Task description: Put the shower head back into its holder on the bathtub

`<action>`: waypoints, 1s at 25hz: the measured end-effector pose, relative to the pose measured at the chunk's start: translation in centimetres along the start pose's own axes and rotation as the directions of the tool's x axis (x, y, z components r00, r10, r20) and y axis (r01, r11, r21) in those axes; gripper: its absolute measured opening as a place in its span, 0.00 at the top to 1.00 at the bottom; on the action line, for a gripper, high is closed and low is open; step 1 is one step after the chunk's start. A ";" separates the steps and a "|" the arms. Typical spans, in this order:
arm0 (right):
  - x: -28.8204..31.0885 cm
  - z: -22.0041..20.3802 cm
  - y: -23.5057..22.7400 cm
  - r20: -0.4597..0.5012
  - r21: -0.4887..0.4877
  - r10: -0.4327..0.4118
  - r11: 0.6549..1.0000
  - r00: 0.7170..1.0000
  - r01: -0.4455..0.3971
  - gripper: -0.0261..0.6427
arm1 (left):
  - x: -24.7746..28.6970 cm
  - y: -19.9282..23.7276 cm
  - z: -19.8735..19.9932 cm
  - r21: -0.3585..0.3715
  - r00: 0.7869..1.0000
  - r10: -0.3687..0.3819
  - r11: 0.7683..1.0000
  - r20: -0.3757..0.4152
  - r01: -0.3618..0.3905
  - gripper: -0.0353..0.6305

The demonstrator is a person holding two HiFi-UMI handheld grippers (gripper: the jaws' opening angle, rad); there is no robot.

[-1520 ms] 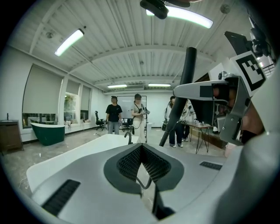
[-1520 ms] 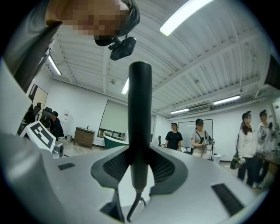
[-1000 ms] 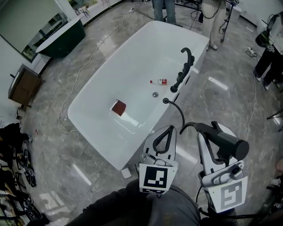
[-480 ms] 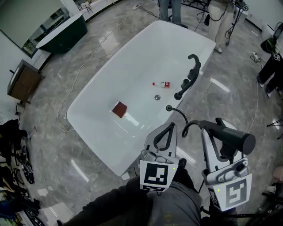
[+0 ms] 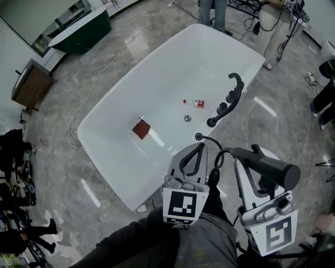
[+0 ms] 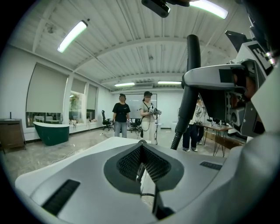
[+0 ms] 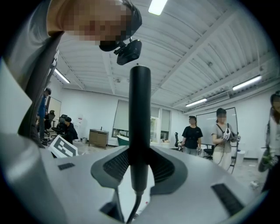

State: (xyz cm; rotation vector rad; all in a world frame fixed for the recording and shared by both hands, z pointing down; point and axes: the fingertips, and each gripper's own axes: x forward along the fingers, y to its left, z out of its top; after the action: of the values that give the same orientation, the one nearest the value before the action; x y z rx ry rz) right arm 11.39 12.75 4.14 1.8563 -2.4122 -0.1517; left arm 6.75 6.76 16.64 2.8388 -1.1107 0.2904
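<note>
My right gripper (image 5: 253,153) is shut on the black shower head (image 5: 267,167), which lies across its jaws off the white bathtub's (image 5: 110,125) near right side. In the right gripper view the shower head (image 7: 140,113) stands upright between the pads of that gripper (image 7: 140,168). Its black hose (image 5: 215,152) curves back to an outlet on the rim. The black faucet fixture with the holder (image 5: 230,99) sits on the tub's right rim, ahead of both grippers. My left gripper (image 5: 199,148) is shut and holds nothing, beside the right one. From the left gripper (image 6: 141,162) the shower head (image 6: 190,87) shows at the right.
A red block (image 5: 141,129), a small bottle (image 5: 194,103) and the drain (image 5: 188,119) lie in the tub. People (image 5: 212,10) stand past its far end. A green tub (image 5: 81,31) and a wooden cabinet (image 5: 31,84) are at the left. A cable (image 5: 104,73) runs over the floor.
Both grippers, with the shower head still held, have moved along the tub's side. The faucet fixture now lies closer to them in the head view.
</note>
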 end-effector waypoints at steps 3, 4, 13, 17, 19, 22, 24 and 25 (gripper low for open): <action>1.3 0.5 -1.3 0.003 0.002 0.078 0.997 0.997 -0.078 0.75 | 1.8 0.8 0.3 -0.004 0.998 0.062 0.998 -0.003 -0.062 0.94; 2.0 1.0 -1.9 0.019 0.002 0.114 0.994 0.993 -0.114 0.75 | 2.5 1.2 0.5 -0.011 0.996 0.088 0.996 -0.003 -0.088 0.94; 7.5 8.8 -3.4 0.165 -0.051 0.387 0.922 0.907 -0.384 0.75 | 4.9 4.2 3.5 -0.089 0.955 0.287 0.956 0.074 -0.280 0.94; 9.3 11.7 -2.6 0.193 -0.137 0.422 0.905 0.886 -0.402 0.75 | 4.5 6.6 5.6 -0.112 0.936 0.325 0.944 0.134 -0.311 0.94; 10.2 13.3 -2.0 0.209 -0.160 0.438 0.897 0.874 -0.412 0.75 | 4.4 7.8 6.8 -0.123 0.927 0.338 0.939 0.164 -0.320 0.94; 11.3 15.3 -1.2 0.222 -0.193 0.456 0.887 0.862 -0.419 0.75 | 4.3 9.2 7.9 -0.140 0.917 0.351 0.934 0.191 -0.328 0.94; 12.0 16.3 -0.9 0.226 -0.207 0.465 0.882 0.856 -0.424 0.75 | 4.1 10.0 8.3 -0.154 0.912 0.360 0.930 0.198 -0.334 0.94; 12.3 16.7 -0.7 0.227 -0.210 0.470 0.879 0.853 -0.428 0.75 | 4.0 10.3 8.4 -0.160 0.909 0.366 0.927 0.198 -0.338 0.94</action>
State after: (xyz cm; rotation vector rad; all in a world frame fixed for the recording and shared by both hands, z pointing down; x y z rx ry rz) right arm 6.72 1.06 -12.35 1.2248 -2.8482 -0.5679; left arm 3.84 -4.68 9.30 2.5964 -1.6295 -0.0835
